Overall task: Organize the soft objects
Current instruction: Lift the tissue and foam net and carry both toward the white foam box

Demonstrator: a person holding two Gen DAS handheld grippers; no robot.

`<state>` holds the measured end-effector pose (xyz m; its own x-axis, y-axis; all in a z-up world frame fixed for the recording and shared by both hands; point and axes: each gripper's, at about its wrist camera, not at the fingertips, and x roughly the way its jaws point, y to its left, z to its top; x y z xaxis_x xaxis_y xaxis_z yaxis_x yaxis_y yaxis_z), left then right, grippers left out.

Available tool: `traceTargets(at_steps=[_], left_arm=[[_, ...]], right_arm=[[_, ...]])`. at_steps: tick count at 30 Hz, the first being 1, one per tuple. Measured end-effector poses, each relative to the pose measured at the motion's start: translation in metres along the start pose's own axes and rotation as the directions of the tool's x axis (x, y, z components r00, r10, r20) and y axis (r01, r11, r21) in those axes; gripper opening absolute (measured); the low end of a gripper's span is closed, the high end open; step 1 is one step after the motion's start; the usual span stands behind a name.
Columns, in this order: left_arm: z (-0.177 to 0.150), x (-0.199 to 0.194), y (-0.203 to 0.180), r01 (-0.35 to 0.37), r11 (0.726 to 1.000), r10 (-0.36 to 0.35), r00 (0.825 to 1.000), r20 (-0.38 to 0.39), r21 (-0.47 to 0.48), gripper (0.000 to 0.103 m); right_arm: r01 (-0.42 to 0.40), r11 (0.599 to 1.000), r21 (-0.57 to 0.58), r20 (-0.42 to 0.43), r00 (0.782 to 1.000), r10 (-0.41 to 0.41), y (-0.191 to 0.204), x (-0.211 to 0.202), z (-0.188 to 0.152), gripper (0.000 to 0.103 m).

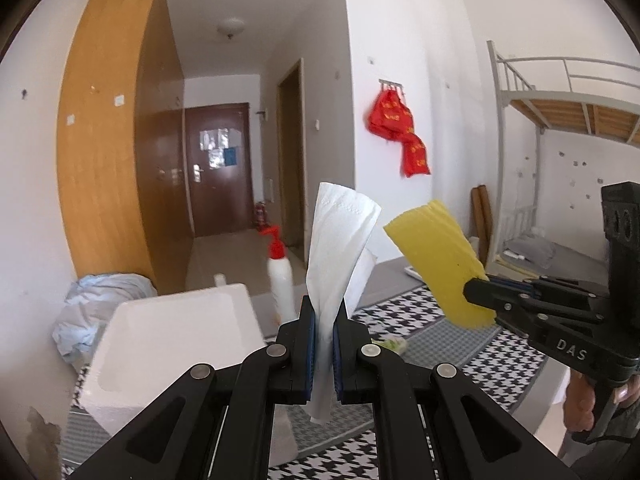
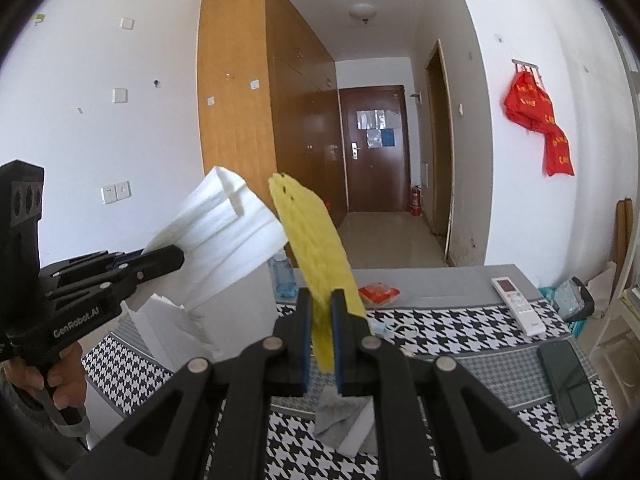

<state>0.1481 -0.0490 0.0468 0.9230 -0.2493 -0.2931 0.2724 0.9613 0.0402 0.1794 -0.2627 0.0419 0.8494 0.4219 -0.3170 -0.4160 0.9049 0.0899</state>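
Currently the left gripper [image 1: 325,320] is clamped on a folded white tissue [image 1: 340,248], and the right gripper [image 2: 320,320] is clamped on a yellow sponge cloth [image 2: 316,248]; both are raised above the houndstooth tablecloth [image 2: 460,324]. Risk: the limp tissue may slip or tear near the white foam box [image 1: 168,344].

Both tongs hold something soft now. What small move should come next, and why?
Probably carry the white paper towel, pinched in the left tongs, over the white foam box just beside and below it. The right tongs hold the yellow sponge cloth clear.
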Motion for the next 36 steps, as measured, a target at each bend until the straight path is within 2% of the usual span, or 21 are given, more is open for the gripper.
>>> traceTargets(at_steps=[18, 36], left_arm=[[0.011, -0.013, 0.04, -0.103, 0.994, 0.105, 0.994, 0.031, -0.044, 0.008], [0.013, -0.026, 0.076, -0.222, 0.971, 0.225, 0.974, 0.028, -0.091, 0.008]], right_arm=[[-0.076, 0.996, -0.041, 0.009, 0.997, 0.077, 0.027, 0.022, 0.019, 0.012], [-0.164, 0.983, -0.084, -0.007, 0.986, 0.164, 0.061, 0.047, 0.03, 0.012]])
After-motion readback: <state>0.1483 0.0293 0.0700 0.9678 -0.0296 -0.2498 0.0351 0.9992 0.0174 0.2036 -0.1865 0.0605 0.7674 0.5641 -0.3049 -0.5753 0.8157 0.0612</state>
